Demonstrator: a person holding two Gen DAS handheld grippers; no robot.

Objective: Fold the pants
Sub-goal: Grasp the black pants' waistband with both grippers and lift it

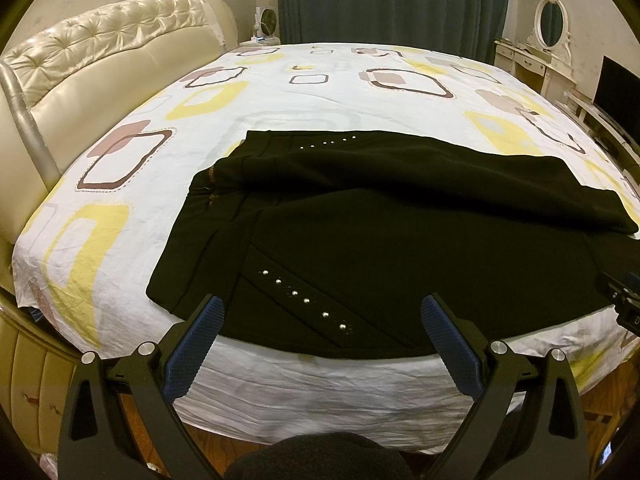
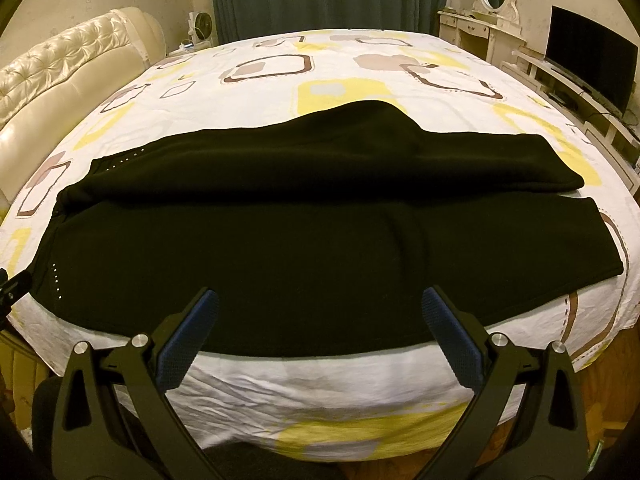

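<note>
Black pants lie across the near side of the bed, waist to the left, legs running right. The far leg is partly flopped over the near one. Rows of silver studs mark the hip areas. The pants also fill the middle of the right wrist view. My left gripper is open and empty, fingers apart over the near waist edge. My right gripper is open and empty, over the near edge of the leg. The right gripper's body shows at the left wrist view's right edge.
The bed sheet is white with yellow and brown squares. A cream tufted headboard stands at the left. Dark curtains, a white dressing table with oval mirror and a black TV are at the far right. Wooden floor lies below.
</note>
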